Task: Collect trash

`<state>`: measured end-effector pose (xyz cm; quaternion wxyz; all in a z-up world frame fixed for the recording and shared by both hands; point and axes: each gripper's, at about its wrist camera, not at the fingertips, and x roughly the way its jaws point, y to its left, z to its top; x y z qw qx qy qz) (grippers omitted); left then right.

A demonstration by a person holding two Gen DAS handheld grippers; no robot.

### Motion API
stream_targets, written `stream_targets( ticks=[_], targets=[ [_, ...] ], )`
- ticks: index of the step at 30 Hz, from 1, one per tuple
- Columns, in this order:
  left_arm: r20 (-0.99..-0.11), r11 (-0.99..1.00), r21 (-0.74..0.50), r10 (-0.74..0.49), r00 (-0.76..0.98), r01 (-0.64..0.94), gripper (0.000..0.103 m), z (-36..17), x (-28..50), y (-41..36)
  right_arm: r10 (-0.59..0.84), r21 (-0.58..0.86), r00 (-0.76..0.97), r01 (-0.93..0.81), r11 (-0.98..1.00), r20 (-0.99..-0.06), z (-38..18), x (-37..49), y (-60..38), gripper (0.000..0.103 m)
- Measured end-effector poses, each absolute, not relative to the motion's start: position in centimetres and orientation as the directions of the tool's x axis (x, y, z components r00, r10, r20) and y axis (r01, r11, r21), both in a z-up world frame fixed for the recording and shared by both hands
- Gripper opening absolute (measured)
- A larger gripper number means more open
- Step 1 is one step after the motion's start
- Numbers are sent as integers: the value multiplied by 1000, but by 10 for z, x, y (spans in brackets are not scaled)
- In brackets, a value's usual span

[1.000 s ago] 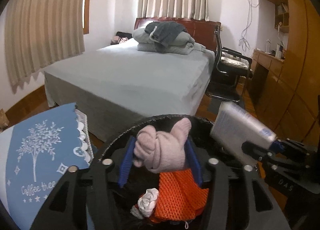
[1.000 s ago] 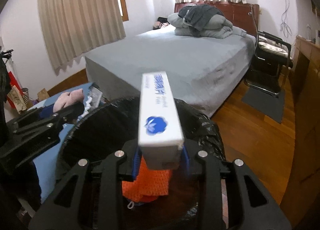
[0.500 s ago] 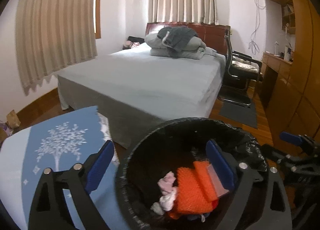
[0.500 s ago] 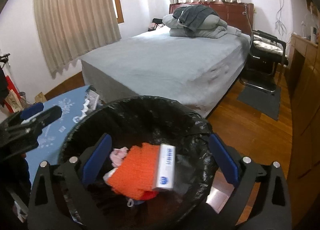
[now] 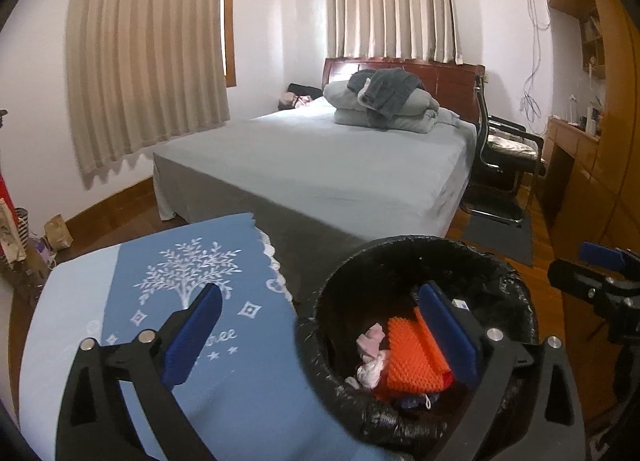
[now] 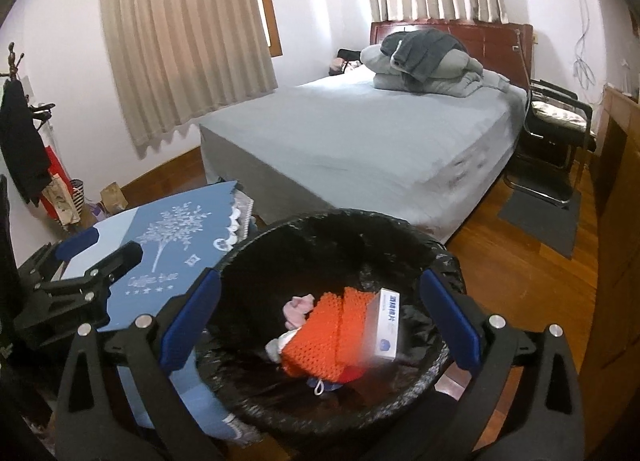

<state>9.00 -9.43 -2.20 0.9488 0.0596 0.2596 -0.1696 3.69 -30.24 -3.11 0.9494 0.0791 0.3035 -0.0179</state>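
I read the left tongs [image 5: 320, 335] as standing wide, with nothing between the blue pads [image 5: 192, 335]. The log trend shows these jaws still opening. The left pad sits over the blue cloth [image 5: 168, 293] with a white tree print; the right pad sits over the mouth of the bin [image 5: 516, 301].

I read the right tongs [image 6: 318, 319] as wide too, with no item gripped. Both of its pads [image 6: 450, 319] straddle the bin [image 6: 248, 393], one over each side of the rim.

The bin is lined with a black bag and sits directly below and ahead of both tongs, just beside the blue cloth. Inside it I see:
- an orange mesh piece [image 6: 328, 335], in the middle between the right tongs' pads;
- a white box [image 6: 387, 325] lying tilted on the orange mesh, toward the right pad;
- a pink wad [image 6: 298, 307] touching the mesh on its left side.

Beyond the bin, ahead of both tongs, stands a bed [image 6: 360, 141].
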Motion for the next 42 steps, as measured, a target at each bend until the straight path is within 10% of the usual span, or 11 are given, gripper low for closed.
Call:
stream_targets(
  ticks=[42],
  targets=[
    [-447, 948, 7, -281, 849, 318, 97, 12, 38, -62, 63, 103, 828, -6, 995, -557, 1, 14, -252, 97]
  ],
)
